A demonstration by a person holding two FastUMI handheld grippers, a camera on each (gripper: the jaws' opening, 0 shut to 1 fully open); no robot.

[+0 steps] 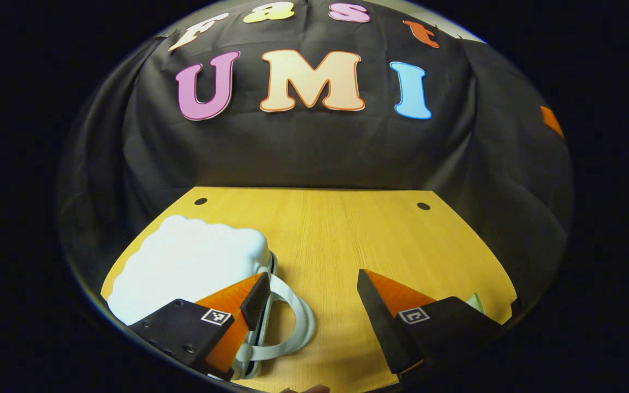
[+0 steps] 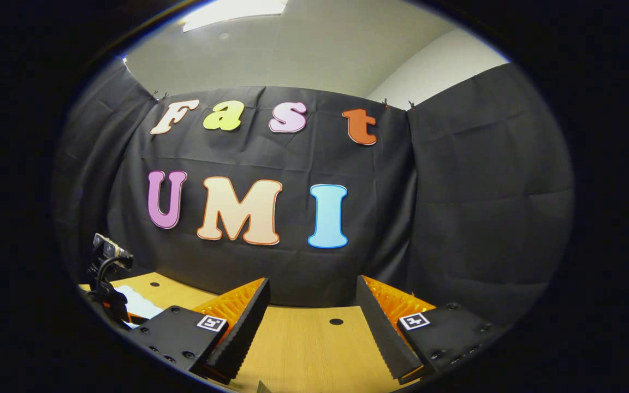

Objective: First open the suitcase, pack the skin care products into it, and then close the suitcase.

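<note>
A yellow wooden bench (image 1: 320,229) with a smooth grained top fills the lower half, with two small dark round holes near its far edge, one at 10 o'clock (image 1: 200,201) and one at 2 o'clock (image 1: 423,206). Black cloth wall (image 1: 303,147) hangs behind at 12 o'clock.

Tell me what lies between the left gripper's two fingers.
In the left gripper view, bare wooden table lies between the fingers of the left gripper, plus the suitcase's pale handle loop beside its left finger.

Suitcase (image 1: 194,267) near corner hidden behind left finger.
</note>
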